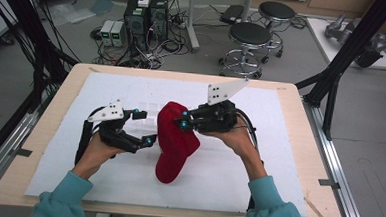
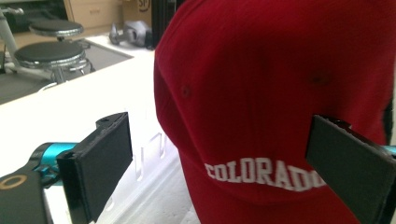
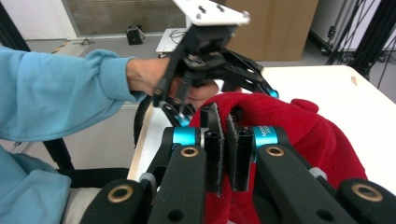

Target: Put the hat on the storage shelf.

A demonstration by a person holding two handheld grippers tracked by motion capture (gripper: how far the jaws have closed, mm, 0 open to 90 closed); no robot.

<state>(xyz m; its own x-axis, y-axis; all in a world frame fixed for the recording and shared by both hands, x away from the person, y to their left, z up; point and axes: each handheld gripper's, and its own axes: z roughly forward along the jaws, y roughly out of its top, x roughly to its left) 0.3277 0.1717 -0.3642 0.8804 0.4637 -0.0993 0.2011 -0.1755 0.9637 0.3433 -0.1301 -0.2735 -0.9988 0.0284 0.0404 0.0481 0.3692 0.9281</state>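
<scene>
Jaws of the right gripper point(image 3: 223, 140) pinch the red cap point(image 3: 299, 135); left gripper point(image 2: 233, 168) straddles it.

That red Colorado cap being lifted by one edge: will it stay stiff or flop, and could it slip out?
The red cap probably flops: it hangs long and sagging below the right gripper, which is shut on a fold of its cloth. It looks light, held by one pinch. Slipping seems unlikely, since the fabric bunches between the jaws. The left gripper stands open around it.
</scene>
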